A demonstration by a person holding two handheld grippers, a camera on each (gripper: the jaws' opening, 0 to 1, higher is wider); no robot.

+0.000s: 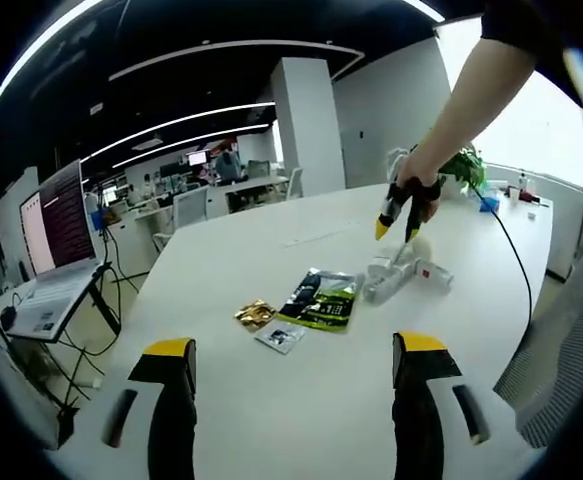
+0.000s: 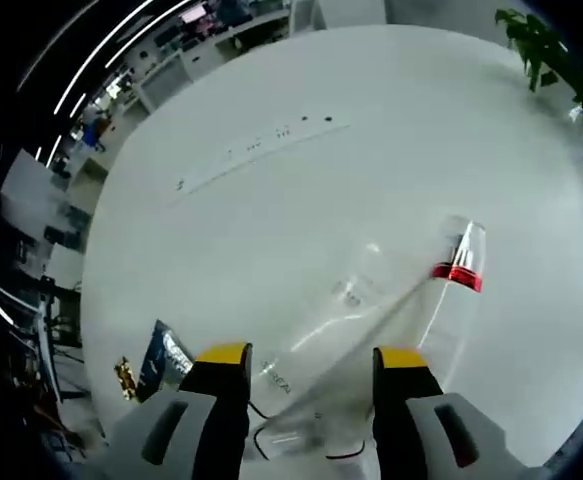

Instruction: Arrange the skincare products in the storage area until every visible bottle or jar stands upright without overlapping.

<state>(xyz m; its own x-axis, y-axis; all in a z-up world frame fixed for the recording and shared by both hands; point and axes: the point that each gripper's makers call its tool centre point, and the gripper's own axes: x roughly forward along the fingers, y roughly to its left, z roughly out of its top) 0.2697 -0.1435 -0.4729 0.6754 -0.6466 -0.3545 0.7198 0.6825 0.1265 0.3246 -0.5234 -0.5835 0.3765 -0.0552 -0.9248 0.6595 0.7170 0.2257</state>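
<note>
— What lies on the white surface (image 1: 271,420)?
— White skincare tubes (image 1: 403,275) lying flat, beside a dark green sachet (image 1: 321,298), a gold packet (image 1: 255,314) and a small silver one (image 1: 280,337).
— And the hand-held grippers?
— The right hand-held gripper (image 1: 396,228) hangs just over the tubes, jaws apart; the left hand-held gripper (image 1: 296,355) is near, also gaping.

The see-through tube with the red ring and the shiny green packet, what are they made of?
The tube looks like clear plastic, maybe glass: the white table shows through it, and its red band gleams like metal or foil. The green packet looks like glossy plastic film or foil, since it lies flat and catches the light.
</note>
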